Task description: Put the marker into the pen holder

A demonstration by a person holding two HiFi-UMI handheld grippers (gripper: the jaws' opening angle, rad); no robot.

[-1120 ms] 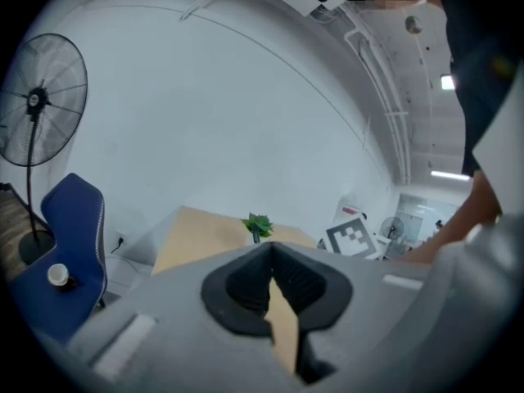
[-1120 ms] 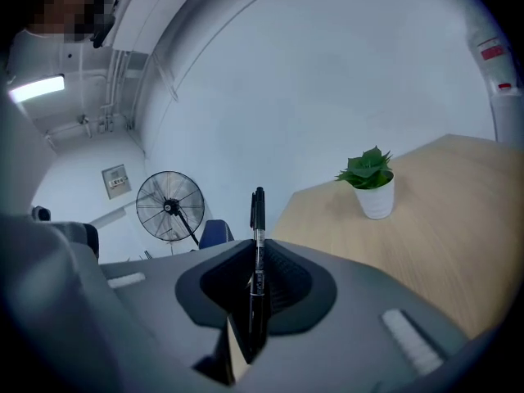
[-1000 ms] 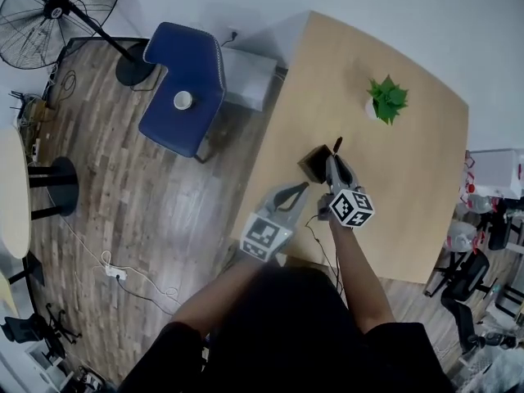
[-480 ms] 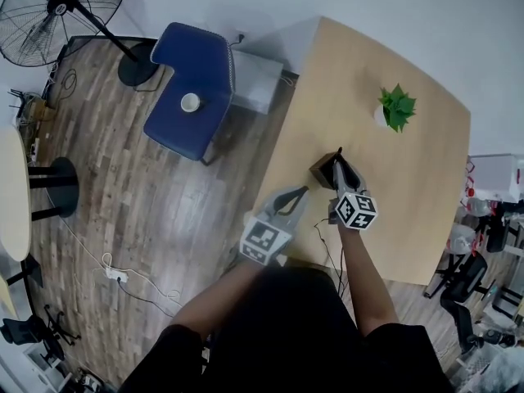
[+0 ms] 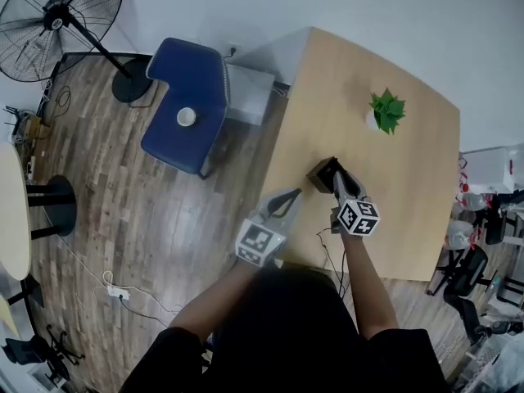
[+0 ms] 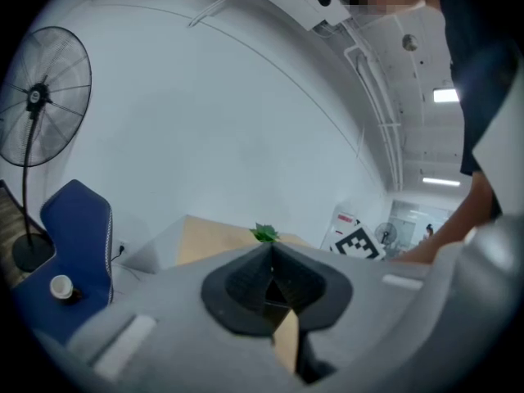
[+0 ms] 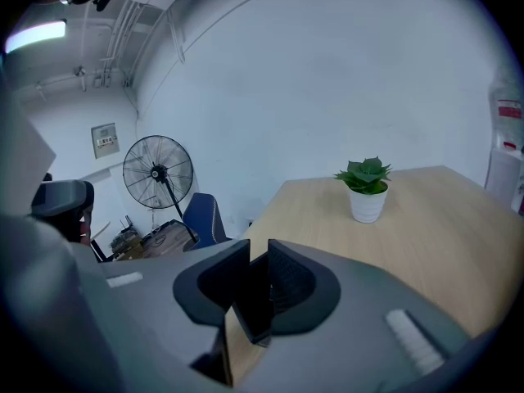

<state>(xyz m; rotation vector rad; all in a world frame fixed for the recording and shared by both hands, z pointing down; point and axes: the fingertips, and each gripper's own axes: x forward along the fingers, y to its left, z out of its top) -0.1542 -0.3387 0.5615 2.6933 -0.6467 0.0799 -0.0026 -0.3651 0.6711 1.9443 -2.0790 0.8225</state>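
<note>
On the wooden table (image 5: 409, 211), the right gripper (image 5: 337, 178) has just been opening, its released, empty fingers (image 7: 299, 289) right above the pen holder (image 5: 322, 170), so a low pull-back could topple it; the left gripper (image 5: 291, 196) is clenched, empty.

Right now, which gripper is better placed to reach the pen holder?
Right. The right gripper is at the pen holder; its jaws have just been opening, the dark holder between them. The left gripper, shut and empty, is farther off.

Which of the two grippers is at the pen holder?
The right gripper: its tips are at the dark pen holder, which shows between its jaws as they have just been opening. The left gripper is short of it, jaws together.
</note>
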